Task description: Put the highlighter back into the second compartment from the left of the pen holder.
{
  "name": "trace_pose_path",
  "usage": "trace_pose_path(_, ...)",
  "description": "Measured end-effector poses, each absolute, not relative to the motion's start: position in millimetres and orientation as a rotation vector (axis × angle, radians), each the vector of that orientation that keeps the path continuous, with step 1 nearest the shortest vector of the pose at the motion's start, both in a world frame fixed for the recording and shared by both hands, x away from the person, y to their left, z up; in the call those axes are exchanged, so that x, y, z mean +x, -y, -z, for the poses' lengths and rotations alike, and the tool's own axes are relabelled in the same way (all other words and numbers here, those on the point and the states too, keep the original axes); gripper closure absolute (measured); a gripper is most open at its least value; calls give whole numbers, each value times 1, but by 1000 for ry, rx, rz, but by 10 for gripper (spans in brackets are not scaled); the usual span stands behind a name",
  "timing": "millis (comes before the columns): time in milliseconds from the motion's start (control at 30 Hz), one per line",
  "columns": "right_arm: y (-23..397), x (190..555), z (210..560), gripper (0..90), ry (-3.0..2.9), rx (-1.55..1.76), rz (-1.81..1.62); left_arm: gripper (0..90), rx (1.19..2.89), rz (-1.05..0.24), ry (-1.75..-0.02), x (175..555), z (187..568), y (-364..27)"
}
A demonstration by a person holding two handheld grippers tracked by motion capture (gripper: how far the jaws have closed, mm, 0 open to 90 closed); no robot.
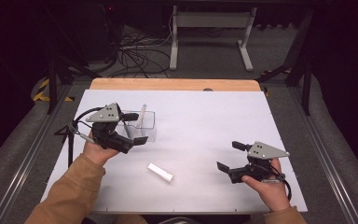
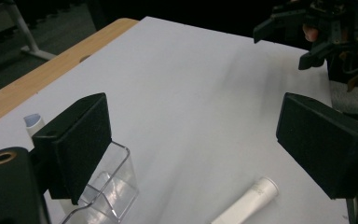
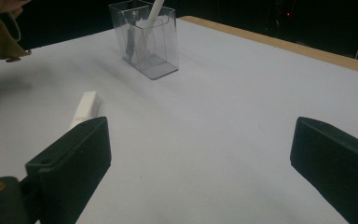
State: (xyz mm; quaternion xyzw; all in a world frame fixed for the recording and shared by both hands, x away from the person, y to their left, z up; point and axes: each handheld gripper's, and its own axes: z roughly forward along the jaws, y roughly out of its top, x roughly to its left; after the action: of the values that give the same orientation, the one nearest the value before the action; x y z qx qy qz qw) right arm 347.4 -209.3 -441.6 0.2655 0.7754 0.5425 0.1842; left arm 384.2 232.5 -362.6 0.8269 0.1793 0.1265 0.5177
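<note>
— In the clear holder (image 1: pixel 142 125)?
— Two slim white sticks (image 1: pixel 142 113), leaning upright.
— White tube (image 1: pixel 161 172)?
— Flat on the bench (image 1: pixel 205 116), between both grippers, well apart from the holder.
— Left gripper (image 1: pixel 131 128)?
— Jaws wide, empty, beside the holder.
— Right gripper (image 1: pixel 228 156)?
— Jaws wide, empty.

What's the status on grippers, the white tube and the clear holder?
Left gripper open, empty, at clear plastic holder. Right gripper open, empty, apart on the white table. White cylindrical tube lies flat between them, untouched. Nothing in the way.
</note>
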Motion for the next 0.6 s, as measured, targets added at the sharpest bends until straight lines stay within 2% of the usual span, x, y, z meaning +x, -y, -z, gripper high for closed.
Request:
trace_pose_path(400,213,344,439,92,-2179,719,-1545,134,2033,-276,-402,383,361,-225)
trace_pose_path(600,213,344,439,182,-2212,689,-1561,174,2090,-269,-353,381,361,-218)
